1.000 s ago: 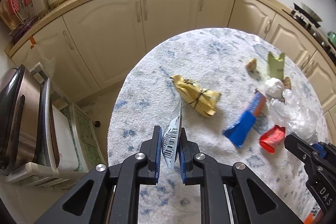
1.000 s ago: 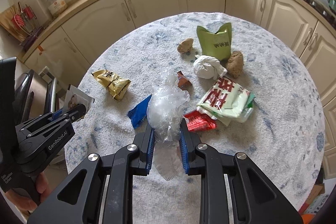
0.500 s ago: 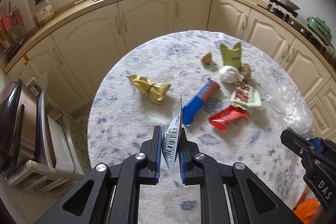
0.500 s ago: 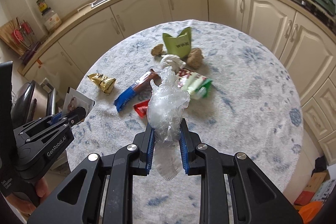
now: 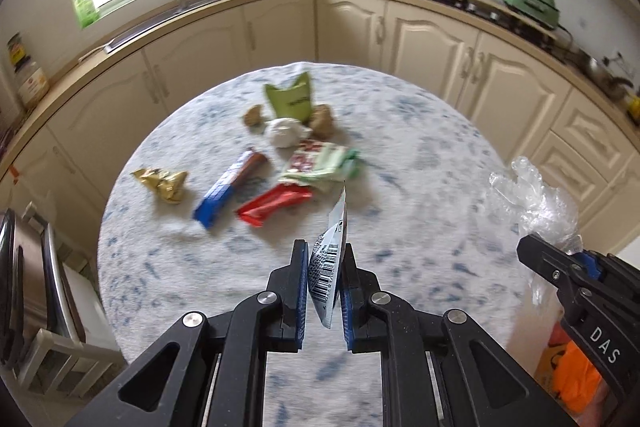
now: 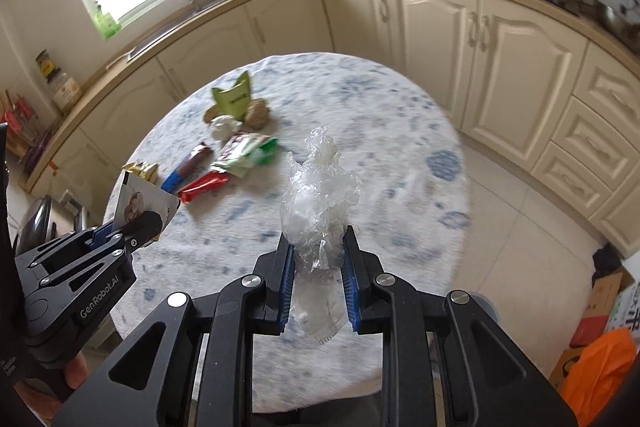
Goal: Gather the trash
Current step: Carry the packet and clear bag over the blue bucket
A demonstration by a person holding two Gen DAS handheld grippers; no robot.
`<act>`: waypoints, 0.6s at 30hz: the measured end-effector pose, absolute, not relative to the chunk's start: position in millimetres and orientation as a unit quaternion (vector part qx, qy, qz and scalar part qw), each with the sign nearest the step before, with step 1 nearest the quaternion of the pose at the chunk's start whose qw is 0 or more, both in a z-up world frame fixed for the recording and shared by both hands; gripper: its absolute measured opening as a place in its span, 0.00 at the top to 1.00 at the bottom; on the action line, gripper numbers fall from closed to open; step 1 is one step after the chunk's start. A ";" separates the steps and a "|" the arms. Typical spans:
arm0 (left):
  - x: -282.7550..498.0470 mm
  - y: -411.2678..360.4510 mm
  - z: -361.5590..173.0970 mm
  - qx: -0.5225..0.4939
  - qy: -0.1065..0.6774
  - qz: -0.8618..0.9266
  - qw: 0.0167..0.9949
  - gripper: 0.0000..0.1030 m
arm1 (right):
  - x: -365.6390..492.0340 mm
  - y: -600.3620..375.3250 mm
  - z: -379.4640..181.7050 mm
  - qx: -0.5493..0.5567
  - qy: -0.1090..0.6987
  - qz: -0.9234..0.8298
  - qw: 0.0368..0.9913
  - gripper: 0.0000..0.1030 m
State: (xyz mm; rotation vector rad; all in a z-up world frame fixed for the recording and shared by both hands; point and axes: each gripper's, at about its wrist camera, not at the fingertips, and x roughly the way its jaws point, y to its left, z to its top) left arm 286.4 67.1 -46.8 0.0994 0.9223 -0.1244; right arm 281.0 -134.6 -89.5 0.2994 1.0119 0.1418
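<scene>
Nearest us, our left gripper (image 5: 325,277) pinches a flat barcoded wrapper (image 5: 330,263); our right gripper (image 6: 319,259) is clamped on crumpled clear plastic (image 6: 320,195). Beyond, at eleven o'clock on the round table (image 6: 400,155), lie a red wrapper (image 5: 274,205), a blue bar (image 5: 224,189) and a green pouch (image 5: 290,101).

Your left gripper (image 5: 324,291) is a matte black frame with 2 triangular cut-outs at its base, 4 round silver screw heads along its linkage arms, and ribbed blue pads (image 5: 303,291) lining the inner faces of its 2 fingers. Your right gripper (image 6: 318,281) has the same black arms, 4 silver screws and blue pads (image 6: 285,283). White lettering runs along the outer side of each body: "GenRobot.AI" on the left one as the right camera shows it, "DAS" on the right one as the left camera shows it.
</scene>
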 end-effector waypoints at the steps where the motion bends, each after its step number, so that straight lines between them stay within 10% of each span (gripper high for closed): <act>1: 284.5 57.2 -46.9 0.054 0.444 -0.067 0.892 0.90 | 276.6 -145.5 -90.5 0.148 0.482 0.059 0.862 0.79; 18: 258.2 -150.0 -93.2 0.167 0.463 -0.217 0.843 0.90 | 188.5 -335.7 -135.3 0.232 0.488 -0.120 0.833 0.79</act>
